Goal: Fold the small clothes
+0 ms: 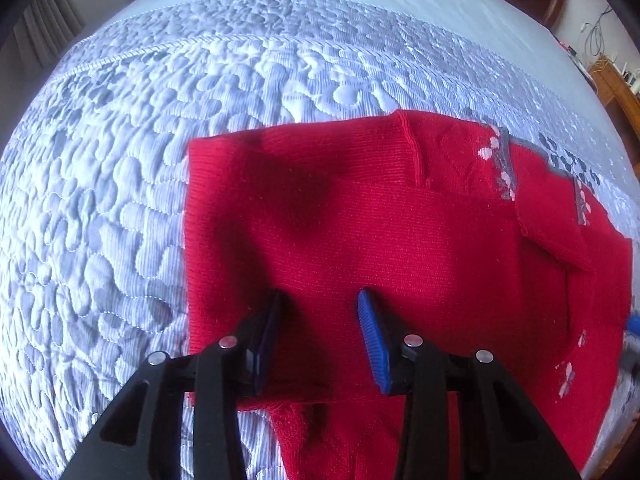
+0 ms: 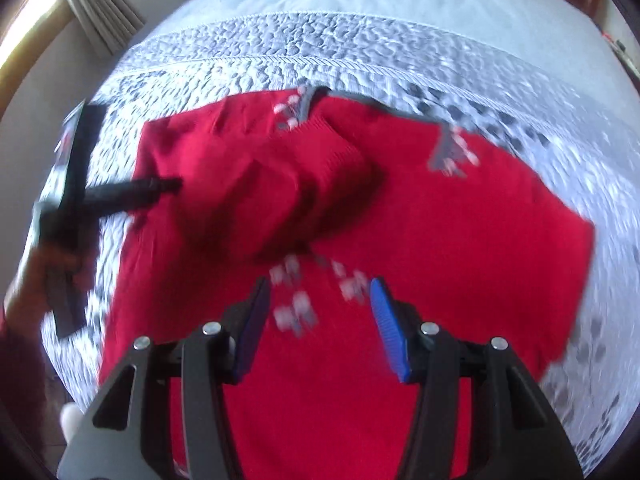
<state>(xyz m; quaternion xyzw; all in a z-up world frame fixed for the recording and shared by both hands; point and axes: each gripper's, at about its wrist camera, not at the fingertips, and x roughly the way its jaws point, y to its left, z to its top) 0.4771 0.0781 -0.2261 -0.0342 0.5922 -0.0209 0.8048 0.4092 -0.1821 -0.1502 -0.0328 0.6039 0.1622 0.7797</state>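
- L claw [image 1: 318, 322]: jaws apart, nothing between them, poised over the near-left part of the red sweater [image 1: 360, 248]. Prob. hovering just above the knit; contact can't be confirmed.
- R claw [image 2: 320, 308]: jaws also apart, empty, above the sweater's middle-near area w/ the white motif [image 2: 298, 308] showing in the gap. This view is motion-blurred, so fine detail is unreliable.
- In the R view the L claw sits at the sweater's left side, tip at or near the fabric edge, w/ the person's hand [image 2: 44, 272] on the handle.
- Why placed so, as a judgement: both claws spread and empty over the garment suggests a pause between folds, lining up for the next grip, not mid-carry.
- Sweater lies on the bed, spread on the quilted bedspread [image 1: 120, 160], roughly centre-right in the L view, near edge running under the claws.
- Look: bright red fine-rib knit, grey trim w/ small white/pink flower motifs near the neckline [image 1: 502, 164]. A sleeve [image 2: 320, 184] is laid over the body, making a raised fold; left edge straight, so partly folded already.
- Soft and floppy, likely to bunch if pinched too shallow.
- Further out: curtains [image 2: 104, 12] at the left, wooden furniture [image 1: 612, 88] at far right.
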